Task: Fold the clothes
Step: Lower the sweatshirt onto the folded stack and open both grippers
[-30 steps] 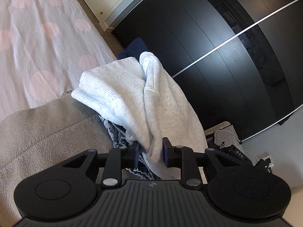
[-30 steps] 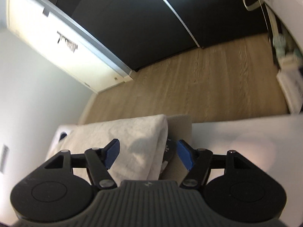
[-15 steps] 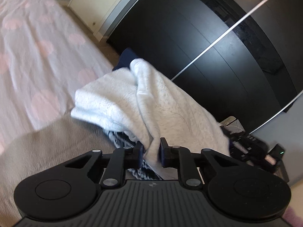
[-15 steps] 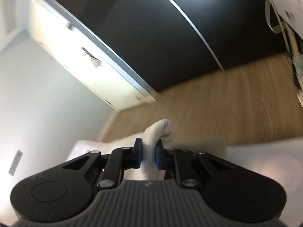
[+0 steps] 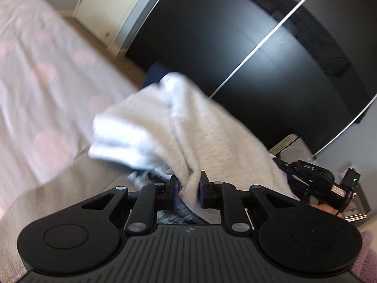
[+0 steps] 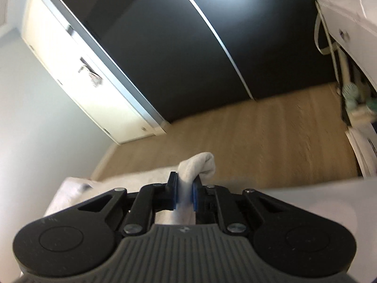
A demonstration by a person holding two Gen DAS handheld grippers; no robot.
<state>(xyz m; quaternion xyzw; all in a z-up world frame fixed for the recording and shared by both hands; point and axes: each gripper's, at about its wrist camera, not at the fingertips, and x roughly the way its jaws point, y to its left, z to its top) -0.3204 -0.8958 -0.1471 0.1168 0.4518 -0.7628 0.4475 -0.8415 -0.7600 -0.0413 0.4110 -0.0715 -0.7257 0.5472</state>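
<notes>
- Left gripper point(image 5: 188, 191): jaws narrow, having just closed in, pinching a fold of the white fleece garment point(image 5: 207, 132).
- Garment drapes away from the left gripper, bunched and partly blurred, above a grey blanket point(image 5: 59, 188); patterned dark cloth point(image 5: 150, 176) shows beneath it, just beside the left gripper.
- Right gripper point(image 6: 185, 194): jaws having just drawn narrow, blue pads point(image 6: 194, 194) clamped on a white bunch that loops up past the tips.
- Black wardrobe point(image 5: 235, 35) stands beyond the garment; pink-dotted bedsheet point(image 5: 35, 70) lies left of it.
</notes>
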